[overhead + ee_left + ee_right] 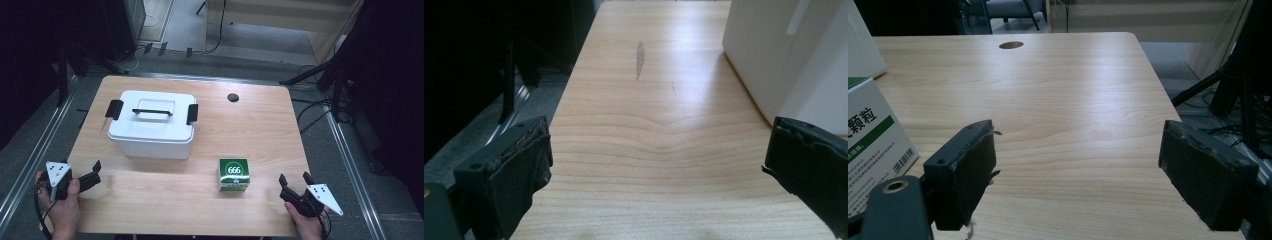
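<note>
A white lidded storage box (151, 123) with a black handle and black side latches stands on the left half of the wooden table (260, 130); its white wall (784, 55) rises at the right of the left gripper view. A small green and white carton marked 666 (233, 175) sits near the front middle, and its side (870, 135) shows at the left of the right gripper view. My left gripper (95, 172) hovers open at the front left corner, its jaws empty. At the front right, my right gripper (294, 181) is open and empty, right of the carton.
A dark round cable hole (233, 97) lies in the table's far middle. Metal rails (345, 160) run along both sides of the table. Black stands and cables (325, 75) sit on the floor at the right, with dark equipment beyond the left edge.
</note>
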The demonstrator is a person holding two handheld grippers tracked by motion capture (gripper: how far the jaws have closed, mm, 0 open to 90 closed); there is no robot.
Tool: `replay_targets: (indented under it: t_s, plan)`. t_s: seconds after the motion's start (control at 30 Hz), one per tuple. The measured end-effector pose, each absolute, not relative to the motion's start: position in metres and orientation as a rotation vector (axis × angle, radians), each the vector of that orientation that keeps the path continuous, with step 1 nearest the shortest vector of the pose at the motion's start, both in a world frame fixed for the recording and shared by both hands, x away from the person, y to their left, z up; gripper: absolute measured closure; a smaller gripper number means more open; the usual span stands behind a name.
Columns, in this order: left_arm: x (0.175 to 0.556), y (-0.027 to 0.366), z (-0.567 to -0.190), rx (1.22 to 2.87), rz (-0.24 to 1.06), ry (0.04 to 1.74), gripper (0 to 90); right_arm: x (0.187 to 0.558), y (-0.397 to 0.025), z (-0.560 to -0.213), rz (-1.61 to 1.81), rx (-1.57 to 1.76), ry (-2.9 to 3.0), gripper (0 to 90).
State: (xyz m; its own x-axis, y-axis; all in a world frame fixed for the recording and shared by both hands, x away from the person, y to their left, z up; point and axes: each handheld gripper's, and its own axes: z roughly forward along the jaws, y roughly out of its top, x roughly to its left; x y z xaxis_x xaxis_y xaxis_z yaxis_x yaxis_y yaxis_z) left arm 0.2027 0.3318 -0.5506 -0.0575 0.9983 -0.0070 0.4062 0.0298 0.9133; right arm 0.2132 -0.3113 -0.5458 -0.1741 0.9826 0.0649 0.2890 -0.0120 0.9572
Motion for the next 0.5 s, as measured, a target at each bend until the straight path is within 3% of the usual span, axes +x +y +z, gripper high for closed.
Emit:
replay_targets:
  t_s: [0.33,0.47,0.5]
  plan:
    - [0.206,0.318,-0.548,1.532,1.060,1.594,1.2,0.209,-0.310,-0.544,1.206,1.328,1.539,27.0]
    - [0.203,0.306,-0.541,1.485,1.019,1.593,14.6,0.208,-0.307,-0.543,1.202,1.321,1.576,40.6]
    - [0.202,0.300,-0.539,1.496,1.022,1.577,21.9,0.207,-0.305,-0.541,1.182,1.331,1.598,46.7]
